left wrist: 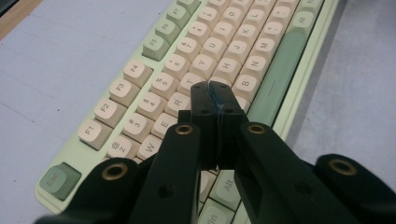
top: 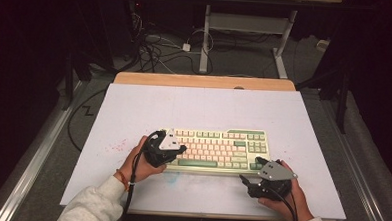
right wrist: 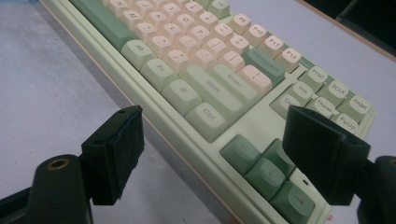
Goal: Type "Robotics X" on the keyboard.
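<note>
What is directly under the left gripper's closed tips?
The left gripper, jaws shut with nothing between them, sits over the keyboard, around its T, G and B keys. The keycap right beneath the tips is hidden, and contact cannot be judged.

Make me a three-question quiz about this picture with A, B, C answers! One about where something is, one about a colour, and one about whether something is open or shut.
1. Where are the left gripper's tips?
A. over the letter keys
B. over the arrow keys
C. off the table

2. What colour is the spacebar?
A. red
B. green
C. black

3. How do the right gripper's jaws stand?
A. shut tight
B. clamped on a cable
C. wide open

Answers:
1. A, since the left gripper view has its tips above the keyboard's letter rows near T and G.
2. B, since the long bar is darker green beside the cream keys.
3. C, since the right gripper view shows the two jaws far apart with nothing between the pads.
</note>
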The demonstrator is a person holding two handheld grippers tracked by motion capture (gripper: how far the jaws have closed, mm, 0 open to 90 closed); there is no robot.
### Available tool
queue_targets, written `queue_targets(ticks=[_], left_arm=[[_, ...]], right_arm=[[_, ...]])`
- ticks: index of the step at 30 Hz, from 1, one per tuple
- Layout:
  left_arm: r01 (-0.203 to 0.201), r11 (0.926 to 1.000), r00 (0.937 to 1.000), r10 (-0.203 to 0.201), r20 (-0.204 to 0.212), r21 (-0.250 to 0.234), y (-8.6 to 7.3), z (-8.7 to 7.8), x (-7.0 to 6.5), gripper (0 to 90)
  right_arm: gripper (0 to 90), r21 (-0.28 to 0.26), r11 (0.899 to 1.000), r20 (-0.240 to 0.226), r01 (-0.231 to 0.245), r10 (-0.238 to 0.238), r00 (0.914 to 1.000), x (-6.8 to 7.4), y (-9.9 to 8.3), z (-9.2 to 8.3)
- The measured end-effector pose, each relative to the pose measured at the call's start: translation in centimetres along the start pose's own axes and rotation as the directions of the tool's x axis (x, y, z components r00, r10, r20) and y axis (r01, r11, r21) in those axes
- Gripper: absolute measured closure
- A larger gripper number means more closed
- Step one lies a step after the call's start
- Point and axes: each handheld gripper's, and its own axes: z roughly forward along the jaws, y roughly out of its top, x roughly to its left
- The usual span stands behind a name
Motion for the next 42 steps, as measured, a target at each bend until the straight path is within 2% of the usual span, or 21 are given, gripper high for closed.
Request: queue_targets(ticks=[11,23,31,42], left_arm=[[-0.040,0.9992,0.9983,0.040,0.042,-0.003,0.6,0.5,-1.2,87.8],[-0.080,0.9967,0.9931,0.079,0.087,0.009,1.5,1.6,-2.4,87.8],[-0.104,0.9944,0.9896,0.101,0.102,0.019,1.9,2.4,-3.2,87.7],[-0.114,0.9932,0.9885,0.110,0.103,0.026,2.1,2.9,-3.5,87.7]], right_arm=[[21.0,-0.002,1.000,-0.003,-0.003,0.003,1.0000,0.0,0.0,0.0],[21.0,0.000,1.000,-0.004,-0.001,0.001,1.0000,0.0,0.0,0.0],[21.1,0.000,1.000,-0.005,0.000,0.000,1.0000,0.0,0.0,0.0],[21.1,0.001,1.000,-0.009,0.004,-0.004,0.9999,0.0,0.0,0.0]])
